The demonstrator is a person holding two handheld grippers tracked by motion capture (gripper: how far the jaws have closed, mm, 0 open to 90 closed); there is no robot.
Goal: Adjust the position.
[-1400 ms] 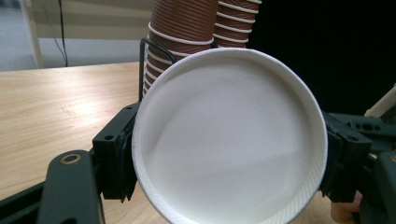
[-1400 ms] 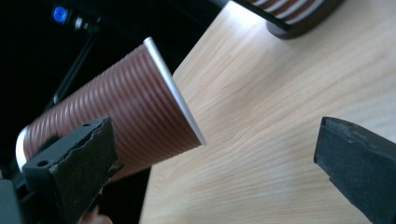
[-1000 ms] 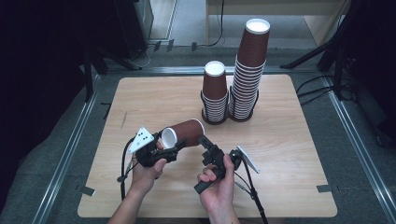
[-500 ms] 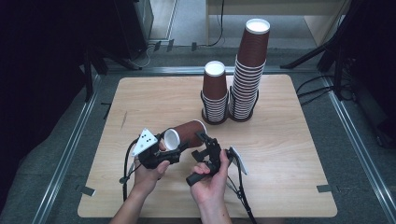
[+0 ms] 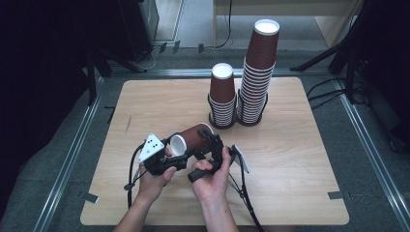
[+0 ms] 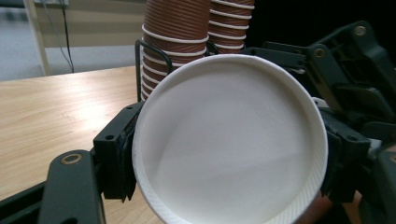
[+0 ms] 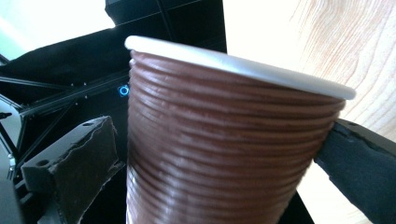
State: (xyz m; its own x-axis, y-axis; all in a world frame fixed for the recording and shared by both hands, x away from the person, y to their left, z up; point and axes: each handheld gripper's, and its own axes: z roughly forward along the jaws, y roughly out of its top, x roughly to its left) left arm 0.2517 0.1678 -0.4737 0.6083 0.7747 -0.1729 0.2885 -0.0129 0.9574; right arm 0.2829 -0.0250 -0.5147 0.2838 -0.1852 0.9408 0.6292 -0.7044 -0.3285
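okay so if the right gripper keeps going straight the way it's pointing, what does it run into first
Most likely the brown paper cup, which already sits between the right gripper's jaws; one pad seems to touch it, the other stands apart.

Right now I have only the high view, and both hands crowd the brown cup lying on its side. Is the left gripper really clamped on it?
Observer: Yes. In the left gripper view the left gripper has its pads pressed against the rim of the cup on both sides.
Operator: Anything inside the cup?
Observer: No. Its mouth faces that camera, and the white inside is bare.
Operator: Has the right gripper closed on it too?
Observer: It seems not. In the right gripper view the right gripper straddles the ribbed wall. One pad stands off it with a dark gap, while the other lies against the wall below the rim.
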